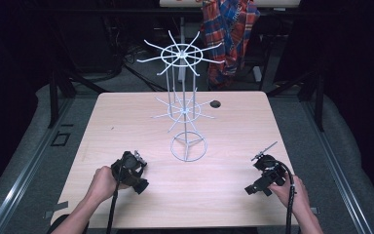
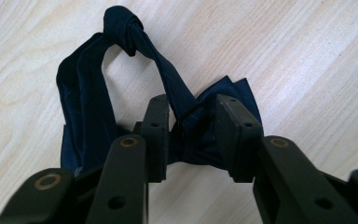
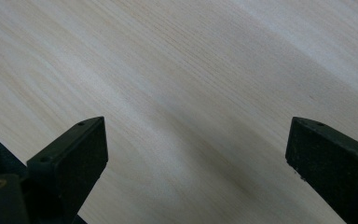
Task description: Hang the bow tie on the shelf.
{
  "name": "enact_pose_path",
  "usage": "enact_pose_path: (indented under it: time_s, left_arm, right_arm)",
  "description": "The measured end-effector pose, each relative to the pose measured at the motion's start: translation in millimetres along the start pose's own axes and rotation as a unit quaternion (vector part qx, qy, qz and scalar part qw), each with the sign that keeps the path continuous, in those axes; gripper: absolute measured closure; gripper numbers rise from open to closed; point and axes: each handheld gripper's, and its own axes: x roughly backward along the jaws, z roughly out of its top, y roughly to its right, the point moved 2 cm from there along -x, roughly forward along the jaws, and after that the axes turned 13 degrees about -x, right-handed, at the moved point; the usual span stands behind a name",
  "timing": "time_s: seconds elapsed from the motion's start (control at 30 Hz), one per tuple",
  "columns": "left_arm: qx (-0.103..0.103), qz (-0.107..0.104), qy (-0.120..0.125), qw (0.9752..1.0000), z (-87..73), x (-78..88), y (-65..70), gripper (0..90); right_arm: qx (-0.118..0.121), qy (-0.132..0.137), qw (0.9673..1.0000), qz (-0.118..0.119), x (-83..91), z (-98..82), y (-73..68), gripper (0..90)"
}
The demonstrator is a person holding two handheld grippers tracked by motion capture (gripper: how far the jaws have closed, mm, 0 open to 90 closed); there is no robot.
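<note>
Pale wood grain runs smooth and matte across the desk (image 1: pixel 126 122), with a white wire rack (image 1: pixel 183 105) standing at its middle. Near the front left edge lies a dark navy cloth (image 2: pixel 88 107), thin and limp, knotted at one end into a loop. My left gripper (image 2: pixel 193 128) has its fingers (image 2: pixel 156 135) closing on a bunched fold of it. I judge it light, soft and a little slick, so the gathered fold or the firm knot is the best hold. My right gripper (image 3: pixel 196 154) rests with fingers wide apart over bare wood.
</note>
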Motion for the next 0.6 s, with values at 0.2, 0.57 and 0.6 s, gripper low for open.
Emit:
enact_pose_path:
  time_s: [0.2, 0.57, 0.6]
  left_arm:
    - [-0.009, -0.001, 0.001, 1.0000, 0.6, -0.8, 2.7, 76.4]
    - [-0.020, 0.011, 0.012, 0.9997, 0.2, 5.2, 3.2, 85.3]
    - [-0.018, 0.011, 0.018, 0.9996, 0.2, 6.8, 2.8, 85.4]
  right_arm:
    - [0.001, -0.001, 1.0000, 0.001, 0.1, -0.1, 0.2, 5.2]
    - [0.000, 0.004, 1.0000, 0.002, -0.1, -0.4, 0.1, 5.2]
    - [0.007, -0.002, 1.0000, -0.004, 0.9, 0.0, 1.2, 5.3]
